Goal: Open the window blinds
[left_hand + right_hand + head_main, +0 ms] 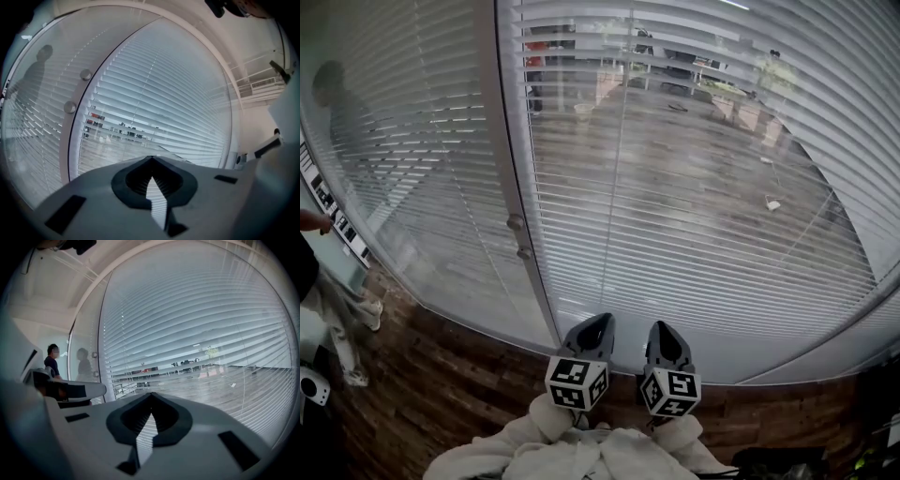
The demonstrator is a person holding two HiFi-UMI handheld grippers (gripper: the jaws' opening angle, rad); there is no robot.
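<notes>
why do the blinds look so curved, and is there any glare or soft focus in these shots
Head view: the wide lens bows the blinds, and a dim reflection of a person sits on the left glass pane. Left gripper view: dark corners, and the left hand-held gripper is close up and soft. Right gripper view: even daylight through the slats, no strong glare.

The left hand-held gripper (151, 159) has its jaws together, with nothing between them. Ahead of it are the window blinds (159, 93), and some outside scenery shows between the lower slats. Two round knobs (86, 74) sit on the frame at their left.
</notes>
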